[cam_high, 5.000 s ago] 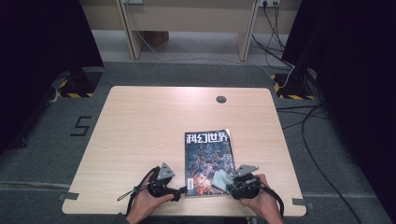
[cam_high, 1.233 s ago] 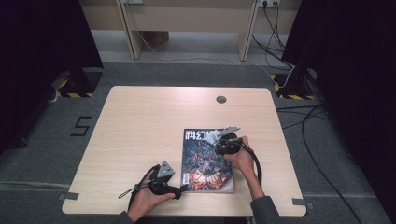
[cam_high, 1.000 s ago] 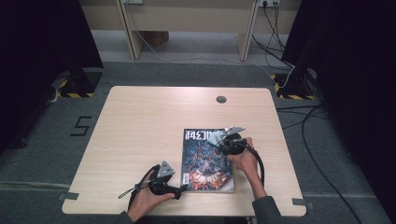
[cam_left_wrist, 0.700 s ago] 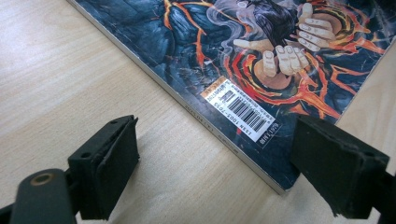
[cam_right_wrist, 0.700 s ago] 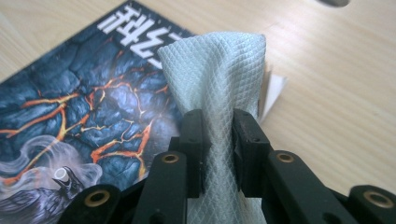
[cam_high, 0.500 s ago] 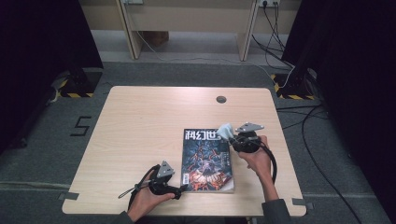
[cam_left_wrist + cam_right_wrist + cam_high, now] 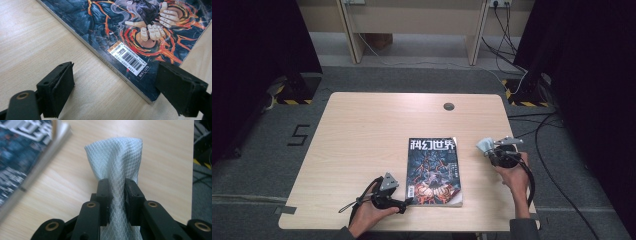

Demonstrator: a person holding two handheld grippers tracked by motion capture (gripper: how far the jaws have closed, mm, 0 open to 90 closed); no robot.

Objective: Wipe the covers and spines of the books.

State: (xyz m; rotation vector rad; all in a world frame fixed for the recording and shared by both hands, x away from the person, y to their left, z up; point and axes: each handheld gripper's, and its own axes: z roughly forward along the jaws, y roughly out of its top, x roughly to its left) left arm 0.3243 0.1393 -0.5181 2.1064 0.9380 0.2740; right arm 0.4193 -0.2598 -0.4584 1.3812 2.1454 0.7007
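Magazine (image 7: 434,171) is steadied flat on table (image 7: 362,135) by left hand-held gripper (image 7: 404,202), jaws released, straddling its near-left corner. Right hand-held gripper (image 7: 486,147) is clenched on cloth (image 7: 116,157), held right of magazine, presumably for wiping.

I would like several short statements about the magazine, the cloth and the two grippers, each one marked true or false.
1. The right gripper is shut on a pale cloth. True.
2. The cloth lies spread flat on the magazine cover. False: it is pinched in the right gripper, over the table to the right of the magazine.
3. The left gripper is open. True: its jaws stand apart at the near left corner of the magazine, one on each side.
4. The magazine stands open at the middle pages. False: it lies closed, cover up.
5. The barcode label is near the corner by the left gripper. True.
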